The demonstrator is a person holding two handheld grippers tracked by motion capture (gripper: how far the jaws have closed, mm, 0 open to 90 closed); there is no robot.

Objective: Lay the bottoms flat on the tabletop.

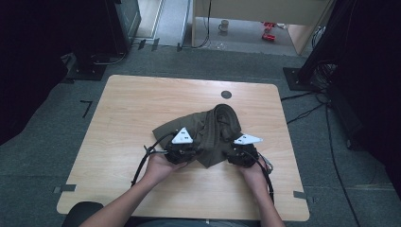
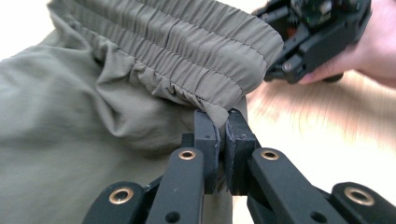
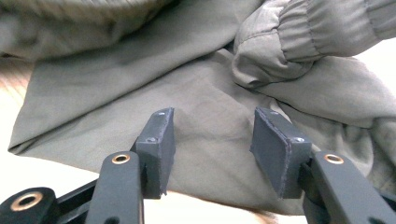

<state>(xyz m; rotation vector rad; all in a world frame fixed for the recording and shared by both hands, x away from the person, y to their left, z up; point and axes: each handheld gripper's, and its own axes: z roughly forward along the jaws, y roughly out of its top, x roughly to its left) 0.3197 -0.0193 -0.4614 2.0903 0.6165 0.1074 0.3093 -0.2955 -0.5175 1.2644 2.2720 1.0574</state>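
Observation:
An olive-green garment [image 1: 215, 126] lies crumpled on the wooden table [image 1: 137, 109], right of centre. In the left gripper view, my left gripper [image 2: 223, 122] is shut on the corner of its gathered elastic band [image 2: 187, 51], and the cloth is pinched between the pads. In the high view the left gripper [image 1: 190, 151] sits at the garment's near left edge. My right gripper [image 3: 210, 135] is open, its pads hovering over flat fabric [image 3: 205, 107] with nothing pinched between them. It sits at the garment's near right edge [image 1: 237, 153] and shows across the band as the right gripper [image 2: 317, 37].
A small black disc [image 1: 226, 94] is set in the table behind the garment. Bare wood lies to the left and along the front edge. Black stands and cables [image 1: 312, 111] are on the carpet to the right, and a mug [image 1: 223, 25] stands on the floor far back.

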